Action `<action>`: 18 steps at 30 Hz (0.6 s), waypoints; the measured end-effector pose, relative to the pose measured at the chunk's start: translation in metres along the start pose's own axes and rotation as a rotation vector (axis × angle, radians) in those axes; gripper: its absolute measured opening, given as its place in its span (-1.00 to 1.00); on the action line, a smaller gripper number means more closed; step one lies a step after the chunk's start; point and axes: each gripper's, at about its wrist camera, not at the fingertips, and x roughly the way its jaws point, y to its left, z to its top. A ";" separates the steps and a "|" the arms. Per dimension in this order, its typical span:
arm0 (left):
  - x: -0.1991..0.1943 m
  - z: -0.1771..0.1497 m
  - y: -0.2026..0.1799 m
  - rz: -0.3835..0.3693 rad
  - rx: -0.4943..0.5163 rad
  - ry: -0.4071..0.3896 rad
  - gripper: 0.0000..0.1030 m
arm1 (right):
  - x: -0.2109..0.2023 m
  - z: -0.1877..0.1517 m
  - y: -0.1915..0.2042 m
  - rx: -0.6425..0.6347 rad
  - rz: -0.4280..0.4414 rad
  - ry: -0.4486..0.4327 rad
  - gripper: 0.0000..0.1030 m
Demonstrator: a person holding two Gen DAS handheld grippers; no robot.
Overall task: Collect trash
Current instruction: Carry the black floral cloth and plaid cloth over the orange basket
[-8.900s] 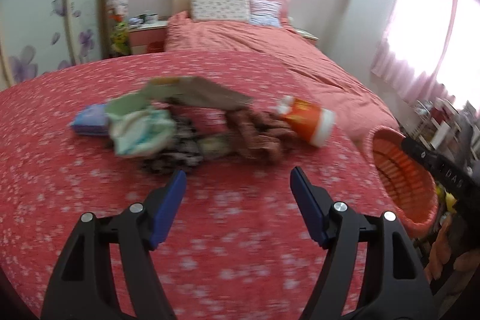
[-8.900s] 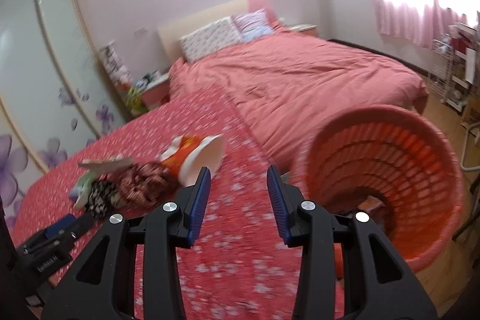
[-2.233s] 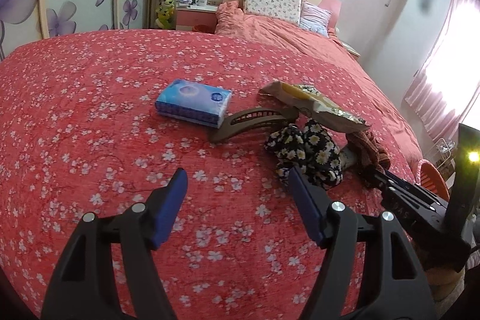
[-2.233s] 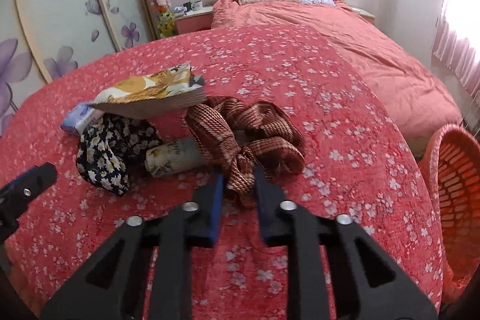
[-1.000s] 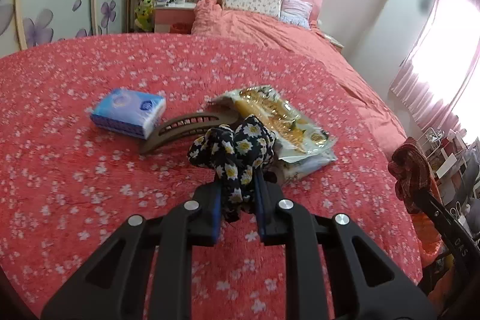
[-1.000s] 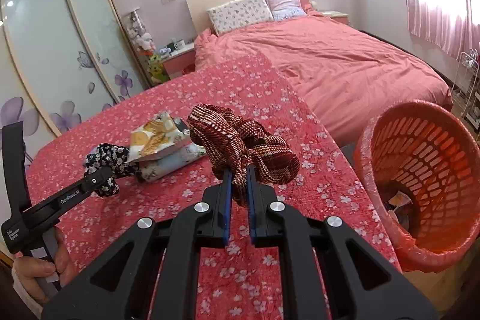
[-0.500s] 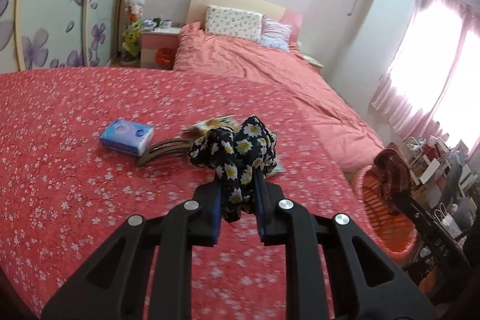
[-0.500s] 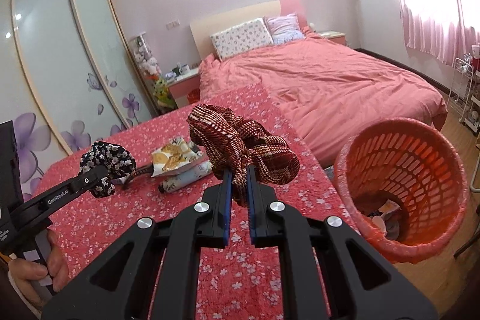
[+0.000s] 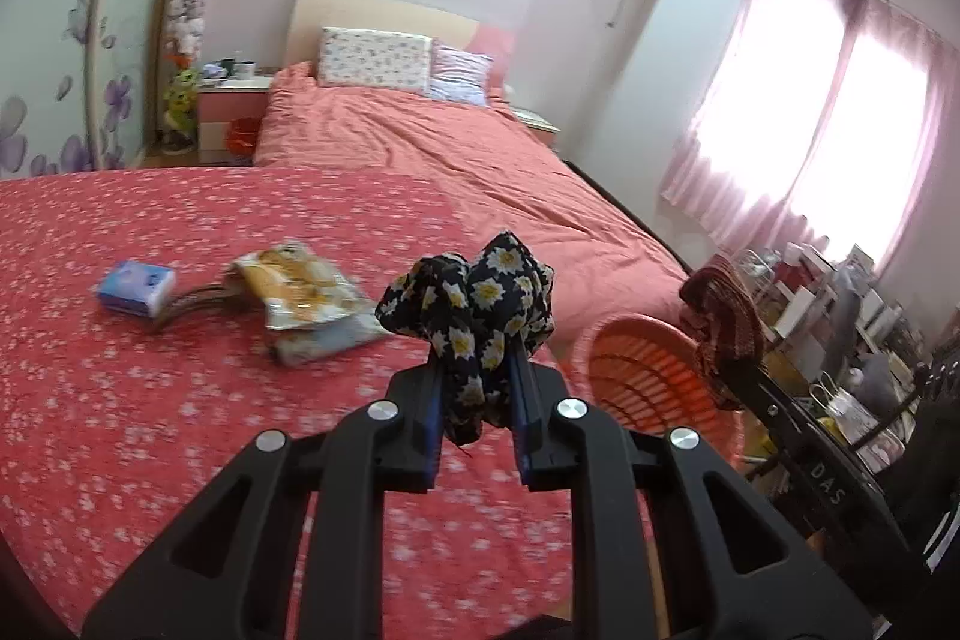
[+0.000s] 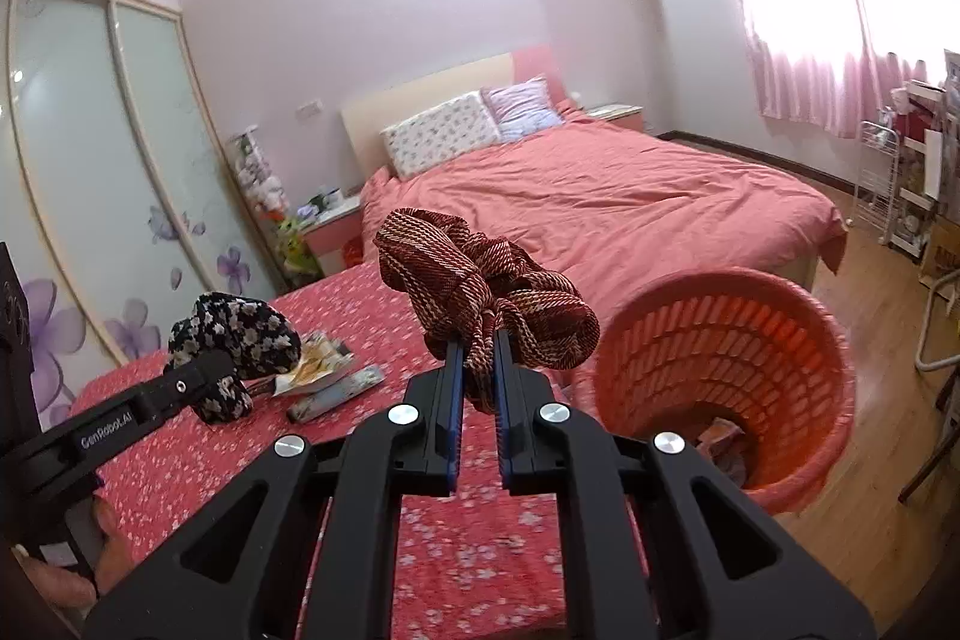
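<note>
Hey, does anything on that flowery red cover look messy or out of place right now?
Yes. A crumpled snack bag, a blue tissue pack and a brown hair clip lie scattered on the cover.

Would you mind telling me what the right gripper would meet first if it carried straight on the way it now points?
Probably nothing close: the right gripper, shut on the red woven cloth, points over the flowered table's corner toward the bed. The orange basket sits right of that line; depth is unclear.
</note>
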 end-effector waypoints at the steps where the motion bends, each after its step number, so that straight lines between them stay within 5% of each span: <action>1: 0.001 -0.002 -0.008 -0.011 0.008 0.002 -0.63 | -0.003 0.001 -0.005 0.008 -0.009 -0.009 -0.82; 18: 0.035 -0.025 -0.094 -0.151 0.086 0.066 -0.63 | -0.019 0.003 -0.070 0.121 -0.109 -0.071 -0.82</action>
